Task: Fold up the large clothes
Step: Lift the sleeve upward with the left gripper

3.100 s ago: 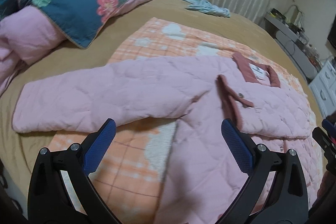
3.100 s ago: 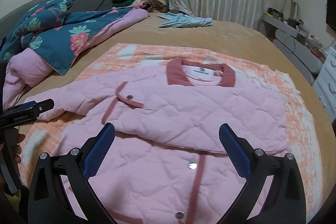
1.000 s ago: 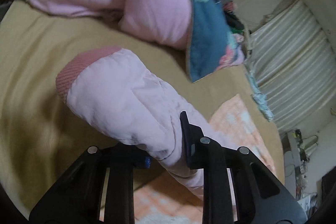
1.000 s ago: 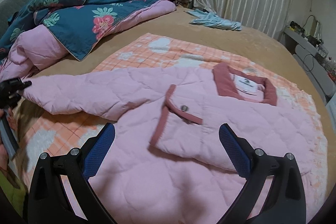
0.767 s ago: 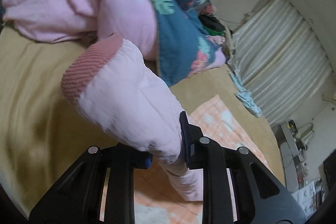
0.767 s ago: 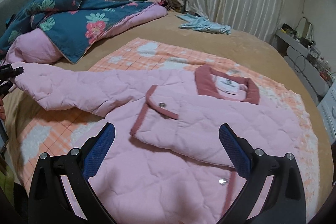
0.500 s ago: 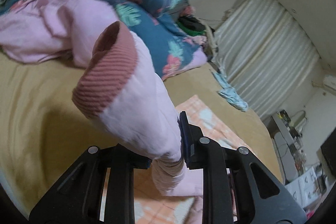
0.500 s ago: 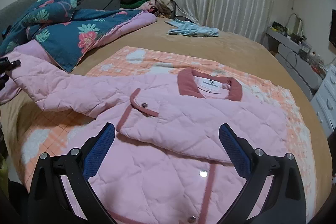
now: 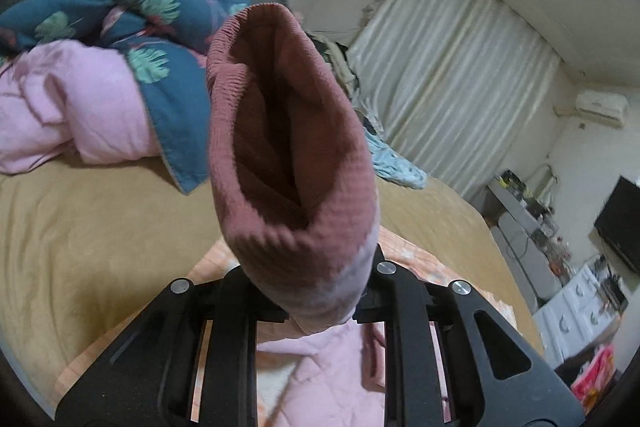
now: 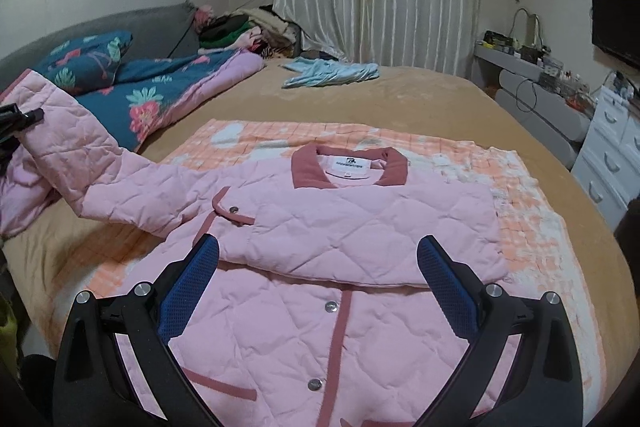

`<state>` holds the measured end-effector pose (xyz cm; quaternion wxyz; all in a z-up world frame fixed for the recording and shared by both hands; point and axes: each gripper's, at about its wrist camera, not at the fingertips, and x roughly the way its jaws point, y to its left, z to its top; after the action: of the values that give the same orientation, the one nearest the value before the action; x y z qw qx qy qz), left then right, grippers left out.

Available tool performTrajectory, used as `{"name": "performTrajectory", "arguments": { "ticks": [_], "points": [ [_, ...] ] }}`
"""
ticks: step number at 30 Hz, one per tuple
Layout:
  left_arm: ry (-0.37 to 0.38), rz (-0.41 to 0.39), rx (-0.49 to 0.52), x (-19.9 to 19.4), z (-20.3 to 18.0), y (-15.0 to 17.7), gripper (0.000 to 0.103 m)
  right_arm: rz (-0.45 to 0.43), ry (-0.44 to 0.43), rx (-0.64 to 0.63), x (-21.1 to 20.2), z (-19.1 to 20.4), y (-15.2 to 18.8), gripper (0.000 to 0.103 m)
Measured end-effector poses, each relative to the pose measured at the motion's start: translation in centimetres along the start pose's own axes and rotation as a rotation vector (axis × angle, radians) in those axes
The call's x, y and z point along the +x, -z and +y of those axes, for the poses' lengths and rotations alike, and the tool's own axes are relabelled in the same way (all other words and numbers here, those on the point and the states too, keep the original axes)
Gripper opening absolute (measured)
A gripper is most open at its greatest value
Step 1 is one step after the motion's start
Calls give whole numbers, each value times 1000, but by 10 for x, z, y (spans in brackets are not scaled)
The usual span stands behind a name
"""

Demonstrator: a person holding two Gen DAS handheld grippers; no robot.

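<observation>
A pink quilted jacket [image 10: 360,219] with a dusty-rose collar lies front up on an orange checked blanket [image 10: 520,195]; one side is folded across its chest. My left gripper [image 9: 320,303] is shut on the jacket's left sleeve [image 10: 80,155] just behind the ribbed rose cuff [image 9: 288,155], whose opening faces the left wrist camera. The sleeve is lifted off the bed at the far left of the right wrist view, where the left gripper [image 10: 20,119] shows at the edge. My right gripper [image 10: 320,279] hangs open above the jacket's front, with nothing between its blue pads [image 10: 192,279].
The tan bed [image 10: 400,99] carries a blue floral quilt [image 10: 160,95] with pink lining at the left and a light blue garment [image 10: 332,71] at the back. White drawers [image 10: 612,147] and a cluttered shelf stand to the right, with curtains behind.
My left gripper has raised the sleeve off the bed and rolled, so the cuff's opening now faces the camera. The right gripper has shifted sideways while staying open; the collar now sits more central.
</observation>
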<state>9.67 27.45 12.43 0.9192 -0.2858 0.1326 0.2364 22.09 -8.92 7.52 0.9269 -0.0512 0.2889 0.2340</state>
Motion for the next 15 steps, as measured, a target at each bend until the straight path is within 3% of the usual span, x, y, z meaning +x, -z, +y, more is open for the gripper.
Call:
{"name": "performTrajectory", "arguments": {
  "ticks": [15],
  "points": [
    [87,37,154,2,-95,24,10,-23,67,108,-36,-69,33,99]
  ]
}}
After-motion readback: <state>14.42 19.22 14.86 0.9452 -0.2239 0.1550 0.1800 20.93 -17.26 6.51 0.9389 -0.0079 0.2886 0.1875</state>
